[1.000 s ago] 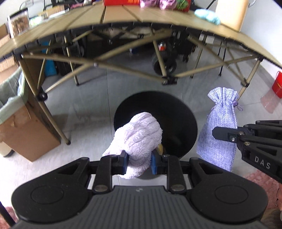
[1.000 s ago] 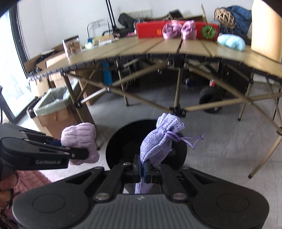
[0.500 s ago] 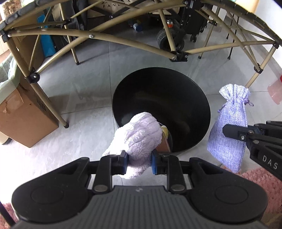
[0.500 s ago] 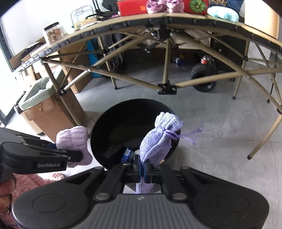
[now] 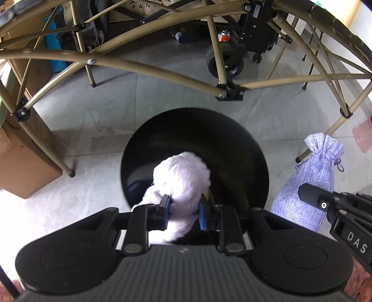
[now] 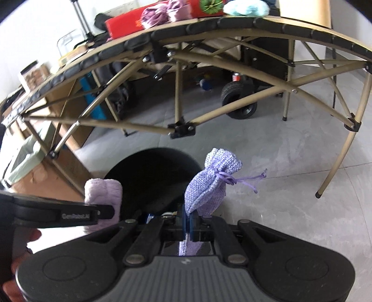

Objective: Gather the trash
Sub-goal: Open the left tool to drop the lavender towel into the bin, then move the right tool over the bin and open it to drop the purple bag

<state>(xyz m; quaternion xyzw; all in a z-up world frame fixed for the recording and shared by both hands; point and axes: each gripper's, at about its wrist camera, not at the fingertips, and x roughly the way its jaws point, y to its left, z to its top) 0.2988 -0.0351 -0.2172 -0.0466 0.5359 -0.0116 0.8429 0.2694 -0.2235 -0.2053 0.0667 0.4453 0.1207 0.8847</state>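
Note:
A round black bin point(image 5: 244, 148) stands on the grey floor under the folding table's front edge. My left gripper point(image 5: 183, 209) is shut on a fluffy lilac cloth point(image 5: 183, 176), which hangs over the bin's near left side. My right gripper point(image 6: 188, 223) is shut on a purple woven drawstring pouch point(image 6: 209, 188), held upright just right of the bin point(image 6: 153, 176). In the left wrist view the pouch point(image 5: 309, 185) and the right gripper's finger point(image 5: 311, 192) appear beside the bin's right rim. Something blue and something yellow lie inside the bin, mostly hidden.
The table's tan metal struts point(image 5: 162, 72) cross low just beyond the bin. A cardboard box point(image 5: 21, 167) with a green liner stands at the left. A black wheel point(image 6: 239, 97) sits under the table. Red boxes and lilac and teal items lie on the tabletop point(image 6: 209, 21).
Both grippers have sunk and moved forward toward the bin. The cloth now hangs over the bin's opening, and the pouch has come beside its right rim. The right gripper has rolled.

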